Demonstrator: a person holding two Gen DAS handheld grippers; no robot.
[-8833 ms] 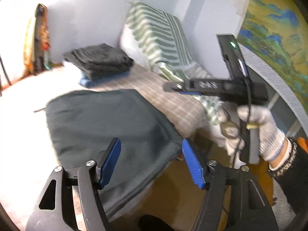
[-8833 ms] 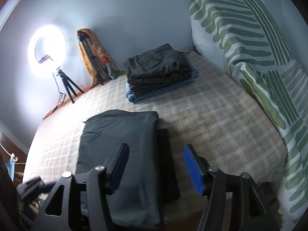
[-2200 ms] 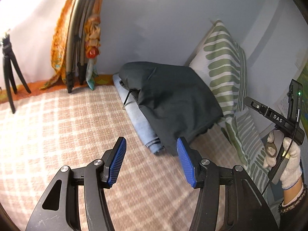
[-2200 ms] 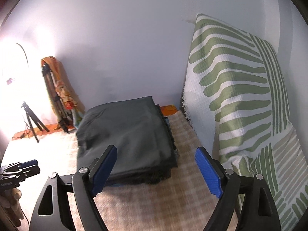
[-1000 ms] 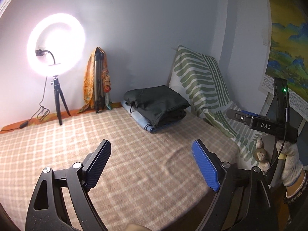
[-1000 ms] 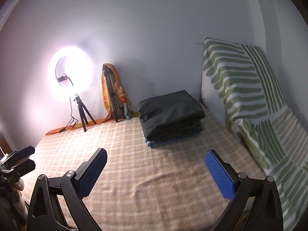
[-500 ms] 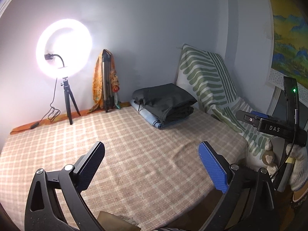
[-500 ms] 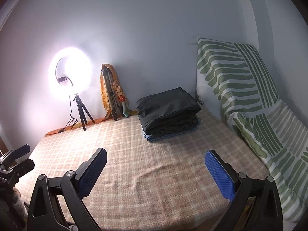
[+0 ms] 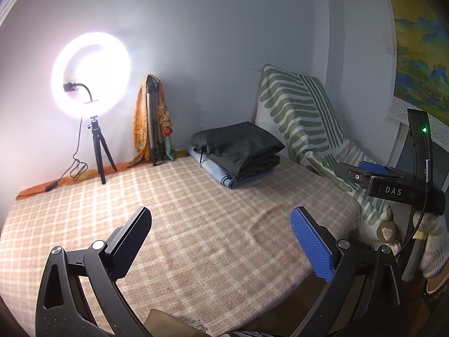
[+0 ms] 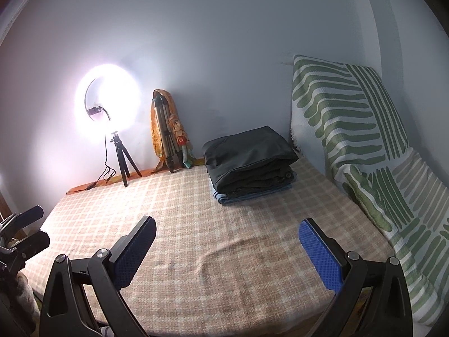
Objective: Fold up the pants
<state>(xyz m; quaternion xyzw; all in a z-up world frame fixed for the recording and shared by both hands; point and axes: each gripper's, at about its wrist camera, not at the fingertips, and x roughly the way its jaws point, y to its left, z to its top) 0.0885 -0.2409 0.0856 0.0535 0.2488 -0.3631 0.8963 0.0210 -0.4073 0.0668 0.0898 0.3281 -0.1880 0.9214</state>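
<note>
The folded dark pants lie on top of a stack of folded clothes at the far side of the bed, next to the striped cushion; they also show in the right wrist view. My left gripper is open and empty, held over the near edge of the bed, far from the stack. My right gripper is open and empty, also at the near edge. The right gripper shows from the side in the left wrist view; the left one shows at the left edge of the right wrist view.
The bed has a checked beige cover. A green-striped cushion leans on the wall at right. A lit ring light on a tripod and a folded tripod with an orange cloth stand at the back wall.
Both grippers have pulled back from the stack of clothes to the near edge of the bed and opened wider. The dark pants stay on the stack.
</note>
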